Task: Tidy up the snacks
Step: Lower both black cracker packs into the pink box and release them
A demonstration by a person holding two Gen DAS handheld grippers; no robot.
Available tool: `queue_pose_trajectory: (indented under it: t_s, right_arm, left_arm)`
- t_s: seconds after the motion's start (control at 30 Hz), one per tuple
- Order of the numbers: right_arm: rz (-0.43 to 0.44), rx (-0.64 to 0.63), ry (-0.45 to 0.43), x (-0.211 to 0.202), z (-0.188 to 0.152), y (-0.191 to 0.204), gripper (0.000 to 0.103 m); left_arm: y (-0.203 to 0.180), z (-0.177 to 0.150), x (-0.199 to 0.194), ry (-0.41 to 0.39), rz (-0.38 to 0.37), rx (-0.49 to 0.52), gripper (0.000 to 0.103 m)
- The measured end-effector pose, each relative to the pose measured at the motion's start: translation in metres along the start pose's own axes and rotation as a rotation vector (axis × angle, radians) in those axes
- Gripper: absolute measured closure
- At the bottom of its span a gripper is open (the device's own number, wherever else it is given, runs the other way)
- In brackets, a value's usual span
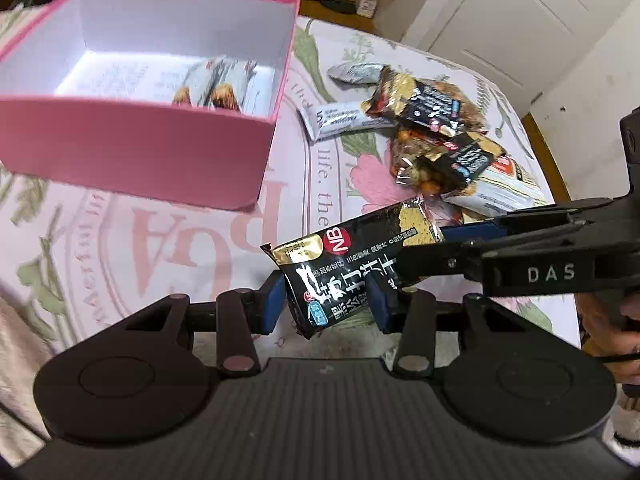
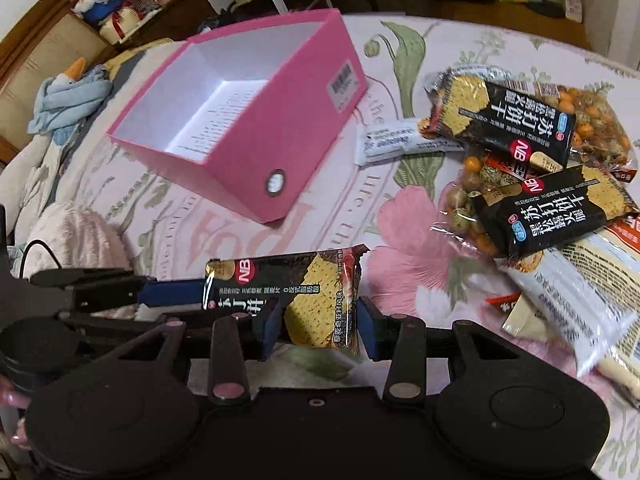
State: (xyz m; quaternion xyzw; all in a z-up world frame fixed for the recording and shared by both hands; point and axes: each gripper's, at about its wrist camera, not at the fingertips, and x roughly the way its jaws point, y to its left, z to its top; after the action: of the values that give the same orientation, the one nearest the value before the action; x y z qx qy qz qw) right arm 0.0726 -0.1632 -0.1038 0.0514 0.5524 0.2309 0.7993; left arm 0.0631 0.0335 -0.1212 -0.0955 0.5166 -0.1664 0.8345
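A black cracker packet (image 1: pixel 344 268) (image 2: pixel 288 300) hangs above the table between both grippers. My left gripper (image 1: pixel 324 304) has its blue pads on either side of one end. My right gripper (image 2: pixel 320 328) has its pads against the sides of the other end; it enters the left wrist view (image 1: pixel 452 248) from the right. An open pink box (image 1: pixel 152 92) (image 2: pixel 248 120) holds a snack bag (image 1: pixel 216 84). A pile of snacks (image 1: pixel 440 132) (image 2: pixel 532 184) lies on the cloth at the right.
The round table has a floral pink cloth (image 1: pixel 120 240) (image 2: pixel 400 248). A white bar packet (image 1: pixel 344 118) (image 2: pixel 400 140) lies between box and pile. A soft toy (image 2: pixel 68 96) and fluffy fabric (image 2: pixel 76 236) sit at the left edge. White doors (image 1: pixel 520 20) stand behind.
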Motion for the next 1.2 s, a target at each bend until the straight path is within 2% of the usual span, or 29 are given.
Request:
queue_pose_trajectory:
  t_s: [0.27, 0.43, 0.63, 0.83, 1.0, 1.2]
  right_arm:
    - [0.038, -0.012, -0.068, -0.035, -0.002, 0.036, 0.056]
    - [0.058, -0.051, -0.115, -0.05, 0.005, 0.058, 0.058]
    - [0.093, -0.124, -0.175, -0.05, 0.035, 0.083, 0.06]
    - [0.105, -0.146, -0.181, -0.012, 0.088, 0.1, 0.061]
    - [0.101, -0.138, -0.15, 0.039, 0.128, 0.105, 0.061]
    - [0.151, -0.044, -0.029, 0.11, 0.156, 0.091, 0.061]
  left_arm:
    - [-0.007, 0.009, -0.056, -0.062, 0.044, 0.111, 0.06]
    - [0.004, 0.016, -0.086, -0.109, 0.049, 0.107, 0.06]
    - [0.03, 0.042, -0.109, -0.177, 0.075, 0.099, 0.06]
    - [0.063, 0.086, -0.102, -0.19, 0.155, 0.12, 0.06]
    - [0.104, 0.127, -0.068, -0.175, 0.202, 0.11, 0.06]
    - [0.142, 0.16, -0.015, -0.092, 0.262, 0.137, 0.06]
